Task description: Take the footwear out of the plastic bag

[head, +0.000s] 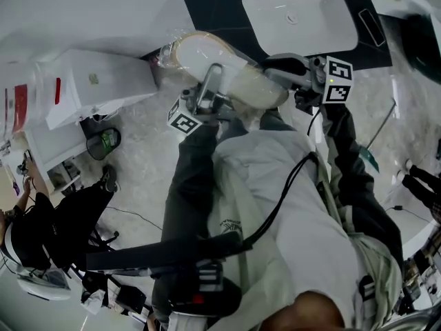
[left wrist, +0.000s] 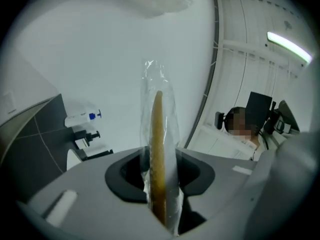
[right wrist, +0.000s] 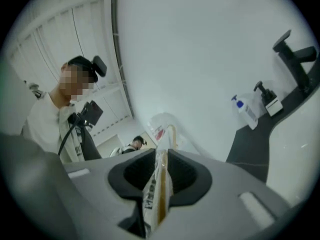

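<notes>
A beige slipper (head: pixel 207 54) in a clear plastic bag (head: pixel 169 50) hangs in the air in front of the sink. The head view shows my left gripper (head: pixel 213 71) at its near side and my right gripper (head: pixel 272 64) at its right end. In the left gripper view, the slipper's thin tan sole edge (left wrist: pixel 158 149) stands upright inside the plastic, and my left gripper (left wrist: pixel 160 181) is shut on it. My right gripper (right wrist: pixel 160 176) is shut on a printed fold of the bag (right wrist: pixel 151 194) with a tan edge inside it.
A white sink basin (head: pixel 300 9) sits in a dark counter (head: pixel 213 5) behind the slipper, with a black faucet (right wrist: pixel 295 59) and a soap bottle (right wrist: pixel 246 110). A white cabinet (head: pixel 96 81) stands at the left. A person (head: pixel 41 233) sits at the lower left.
</notes>
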The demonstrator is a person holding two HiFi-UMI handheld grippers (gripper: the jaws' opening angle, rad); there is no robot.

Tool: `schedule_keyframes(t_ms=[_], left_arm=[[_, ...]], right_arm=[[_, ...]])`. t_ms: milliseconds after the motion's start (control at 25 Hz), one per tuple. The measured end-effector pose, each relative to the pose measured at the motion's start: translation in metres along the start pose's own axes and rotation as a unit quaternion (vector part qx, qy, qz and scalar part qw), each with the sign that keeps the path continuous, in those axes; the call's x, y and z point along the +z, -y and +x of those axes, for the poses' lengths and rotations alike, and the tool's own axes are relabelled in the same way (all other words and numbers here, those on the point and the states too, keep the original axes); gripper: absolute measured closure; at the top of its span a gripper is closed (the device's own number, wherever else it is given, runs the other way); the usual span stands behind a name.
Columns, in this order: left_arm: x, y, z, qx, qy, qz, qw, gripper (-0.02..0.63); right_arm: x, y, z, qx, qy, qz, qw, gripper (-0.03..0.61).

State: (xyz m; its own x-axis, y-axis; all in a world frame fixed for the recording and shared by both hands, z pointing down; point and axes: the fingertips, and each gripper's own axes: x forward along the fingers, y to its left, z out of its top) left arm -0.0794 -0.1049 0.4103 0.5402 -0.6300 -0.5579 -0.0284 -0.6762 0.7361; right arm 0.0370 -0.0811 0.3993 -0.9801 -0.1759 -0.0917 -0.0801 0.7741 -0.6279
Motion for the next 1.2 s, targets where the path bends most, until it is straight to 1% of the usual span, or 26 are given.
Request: schedule_keyframes(t_ms=[80,120,160,200,280,360,440,520,600,680,720,840,920,1000,1120,1160,1200], left_arm=[[0.019,0.011,0.001,-0.014,0.064,-0.014,0.9977,0.512],[0.030,0.017,0.001,-0.021,0.099,-0.022,0.9947,0.512],[0.041,0.022,-0.002,-0.024,0.128,-0.024,0.9912,0.514],[0.051,0.025,-0.004,-0.025,0.150,-0.021,0.9882,0.514],[0.065,0.032,-0.009,-0.024,0.174,-0.008,0.9844,0.512],[0.072,0.038,-0.010,-0.026,0.188,-0.001,0.9818,0.512],[0.075,0.044,-0.012,-0.033,0.203,-0.004,0.9787,0.512],[0.077,0.049,-0.014,-0.039,0.218,-0.008,0.9752,0.512],[0.079,0.052,-0.017,-0.040,0.227,-0.006,0.9730,0.512],[0.079,0.054,-0.019,-0.036,0.230,0.001,0.9726,0.512],[0.079,0.055,-0.021,-0.034,0.233,0.003,0.9717,0.512],[0.081,0.058,-0.026,-0.031,0.250,0.008,0.9678,0.509],[0.081,0.060,-0.029,-0.032,0.252,0.010,0.9671,0.509],[0.082,0.063,-0.029,-0.036,0.252,0.011,0.9671,0.509],[0.080,0.067,-0.025,-0.044,0.251,0.009,0.9671,0.497],[0.081,0.067,-0.025,-0.043,0.252,0.008,0.9667,0.495],[0.081,0.066,-0.025,-0.043,0.254,0.007,0.9662,0.497]], right_arm=[[0.024,-0.003,-0.022,-0.010,0.063,-0.007,0.998,0.512],[0.032,-0.005,-0.033,-0.021,0.079,-0.017,0.996,0.512],[0.036,-0.008,-0.043,-0.038,0.081,-0.031,0.995,0.512],[0.034,-0.011,-0.049,-0.059,0.068,-0.047,0.995,0.512],[0.020,-0.017,-0.052,-0.095,0.021,-0.081,0.992,0.512],[0.002,-0.022,-0.049,-0.115,-0.023,-0.107,0.987,0.511],[-0.010,-0.019,-0.047,-0.134,-0.044,-0.123,0.982,0.488],[-0.014,-0.014,-0.049,-0.146,-0.043,-0.122,0.981,0.425],[-0.013,-0.017,-0.046,-0.130,-0.034,-0.109,0.985,0.400],[-0.012,-0.028,-0.035,-0.100,-0.027,-0.100,0.990,0.400],[-0.012,-0.031,-0.029,-0.092,-0.028,-0.102,0.990,0.400],[-0.018,-0.033,-0.021,-0.091,-0.043,-0.117,0.988,0.401],[-0.020,-0.032,-0.020,-0.088,-0.041,-0.104,0.990,0.414],[-0.021,-0.025,-0.018,-0.097,-0.039,-0.083,0.991,0.414],[-0.023,-0.013,-0.017,-0.127,-0.034,-0.067,0.989,0.414],[-0.023,-0.013,-0.017,-0.128,-0.026,-0.060,0.990,0.414],[-0.022,-0.016,-0.016,-0.119,-0.018,-0.054,0.991,0.414]])
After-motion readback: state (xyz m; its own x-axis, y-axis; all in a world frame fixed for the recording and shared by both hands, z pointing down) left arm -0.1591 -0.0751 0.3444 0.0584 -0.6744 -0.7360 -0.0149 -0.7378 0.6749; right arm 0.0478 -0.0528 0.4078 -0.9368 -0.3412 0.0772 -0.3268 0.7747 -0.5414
